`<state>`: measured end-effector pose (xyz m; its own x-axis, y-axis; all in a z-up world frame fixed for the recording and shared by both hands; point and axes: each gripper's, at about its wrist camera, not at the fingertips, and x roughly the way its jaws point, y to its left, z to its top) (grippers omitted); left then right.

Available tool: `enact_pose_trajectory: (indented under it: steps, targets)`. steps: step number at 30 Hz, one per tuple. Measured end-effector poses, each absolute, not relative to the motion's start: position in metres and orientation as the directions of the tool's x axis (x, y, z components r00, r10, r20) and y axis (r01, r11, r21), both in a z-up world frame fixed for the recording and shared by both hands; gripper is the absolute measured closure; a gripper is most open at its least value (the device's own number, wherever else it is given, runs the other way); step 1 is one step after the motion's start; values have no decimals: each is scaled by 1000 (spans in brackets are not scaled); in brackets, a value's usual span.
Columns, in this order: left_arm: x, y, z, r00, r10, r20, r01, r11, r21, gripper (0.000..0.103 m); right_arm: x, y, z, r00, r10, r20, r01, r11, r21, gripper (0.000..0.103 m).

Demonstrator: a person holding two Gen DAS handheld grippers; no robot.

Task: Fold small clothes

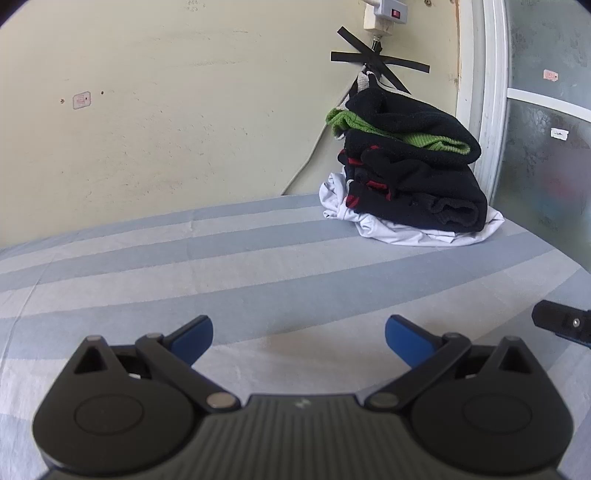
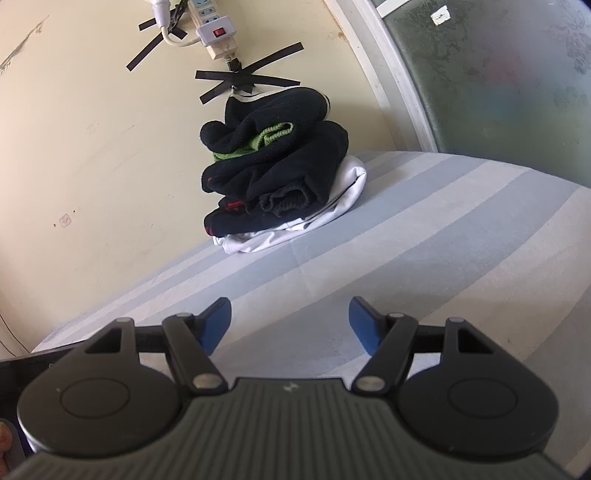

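A stack of folded clothes (image 1: pixel 410 173) sits at the far side of the striped bed sheet (image 1: pixel 229 266), against the wall: black pieces with red trim, a green one, a white one at the bottom. The right wrist view has the same stack (image 2: pixel 277 173) ahead and left of centre. My left gripper (image 1: pixel 299 334) stands open low over the sheet, nothing between its blue pads. My right gripper (image 2: pixel 290 321) is open too, empty, well short of the stack. A black part of the right gripper (image 1: pixel 565 323) pokes in at the left view's right edge.
A cream wall (image 1: pixel 166 110) rises behind the bed, with a power strip (image 2: pixel 214 31) and cable held by black tape strips (image 2: pixel 243 79). A white frame (image 1: pixel 487 92) and frosted glass pane (image 2: pixel 498 74) stand to the right of the stack.
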<state>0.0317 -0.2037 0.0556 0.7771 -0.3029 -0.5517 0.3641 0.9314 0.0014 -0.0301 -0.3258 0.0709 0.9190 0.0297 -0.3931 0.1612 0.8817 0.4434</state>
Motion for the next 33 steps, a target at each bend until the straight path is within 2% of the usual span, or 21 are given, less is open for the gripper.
enact_pose_trajectory:
  steps: [33]
  targets:
    - [33,-205,53,769,-311,-559,370,929,-7,0,-32,-325,71,924,29,-380,154,883,443,29]
